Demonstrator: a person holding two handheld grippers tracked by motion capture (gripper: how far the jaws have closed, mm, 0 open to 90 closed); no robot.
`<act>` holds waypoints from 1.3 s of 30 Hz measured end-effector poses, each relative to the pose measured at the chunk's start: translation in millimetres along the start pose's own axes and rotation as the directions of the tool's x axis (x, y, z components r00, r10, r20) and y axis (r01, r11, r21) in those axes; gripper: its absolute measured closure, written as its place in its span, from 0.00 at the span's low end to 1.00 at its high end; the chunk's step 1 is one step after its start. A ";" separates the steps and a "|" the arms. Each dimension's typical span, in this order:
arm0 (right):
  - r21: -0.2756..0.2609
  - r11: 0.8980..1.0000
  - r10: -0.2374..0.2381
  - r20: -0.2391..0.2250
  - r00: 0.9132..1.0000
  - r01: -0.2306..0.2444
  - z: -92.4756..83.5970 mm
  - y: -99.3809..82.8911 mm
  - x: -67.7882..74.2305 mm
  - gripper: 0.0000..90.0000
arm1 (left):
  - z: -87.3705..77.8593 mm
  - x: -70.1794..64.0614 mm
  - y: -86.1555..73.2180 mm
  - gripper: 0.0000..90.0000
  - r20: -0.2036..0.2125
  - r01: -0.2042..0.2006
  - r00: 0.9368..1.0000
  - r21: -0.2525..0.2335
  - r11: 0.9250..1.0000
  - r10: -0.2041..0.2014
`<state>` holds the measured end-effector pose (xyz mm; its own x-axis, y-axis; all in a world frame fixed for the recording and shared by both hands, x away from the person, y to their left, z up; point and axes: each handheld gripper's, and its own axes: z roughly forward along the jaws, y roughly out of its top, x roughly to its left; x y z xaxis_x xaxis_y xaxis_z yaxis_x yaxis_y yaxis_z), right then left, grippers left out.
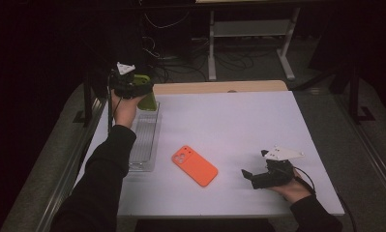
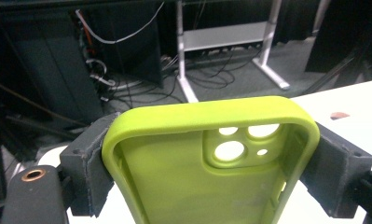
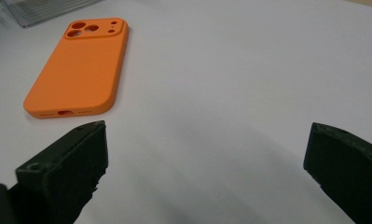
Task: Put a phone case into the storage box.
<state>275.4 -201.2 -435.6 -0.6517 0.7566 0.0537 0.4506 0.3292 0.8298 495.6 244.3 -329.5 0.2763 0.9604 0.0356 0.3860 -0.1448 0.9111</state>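
1. The left gripper [image 1: 141,92], held up in a person's hand at the far end of the clear tray [image 1: 144,140], clamps a lime-green phone case [image 1: 147,99] between its jaws.
2. In the left gripper view the green case [image 2: 183,177] stands with its open inside toward the camera and its camera cut-outs near the top; both black jaws press its long edges, one on each side.
3. The clear tray lies flat on the white table [image 1: 239,121], along the table's left edge; the green case hangs just above the tray's far end, lifted off the surface.
4. An orange phone case [image 1: 195,165] lies back-up on the table just to the right of the tray, apart from both grippers.
5. The right gripper [image 1: 248,175] rests low over the table, well to the right of the tray and beyond the orange case, its tips pointing toward that case.
6. In the right gripper view its jaws stand wide apart with only bare tabletop between them; the orange case [image 3: 79,70] lies ahead of them, untouched.
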 end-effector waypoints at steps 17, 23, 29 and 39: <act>-0.005 1.000 0.004 0.000 1.000 -0.004 -1.0 -0.4 -1.1 0.00 | 27.8 0.8 -27.9 0.16 -0.092 0.044 0.995 0.046 0.998 -0.040; -0.006 1.000 0.006 -0.001 1.000 -0.006 -0.5 -0.4 -0.9 0.00 | 30.9 -1.7 -31.9 0.15 -0.092 0.046 0.995 0.042 0.998 -0.042; -0.005 1.000 0.005 -0.001 1.000 -0.005 -0.7 -0.4 -0.9 0.00 | 33.6 -5.0 -34.5 0.15 -0.099 0.022 0.995 0.045 0.999 -0.017; -0.002 1.000 0.004 -0.006 1.000 -0.004 -0.2 -0.6 -0.3 0.00 | 31.1 -1.2 -32.8 0.04 -0.082 0.041 0.996 0.034 0.999 -0.038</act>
<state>275.2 -201.7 -435.9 -0.6534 0.7546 0.0599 0.4517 0.3252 0.8308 509.9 240.5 -372.2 0.1880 0.9816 0.0345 0.4268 -0.1133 0.8972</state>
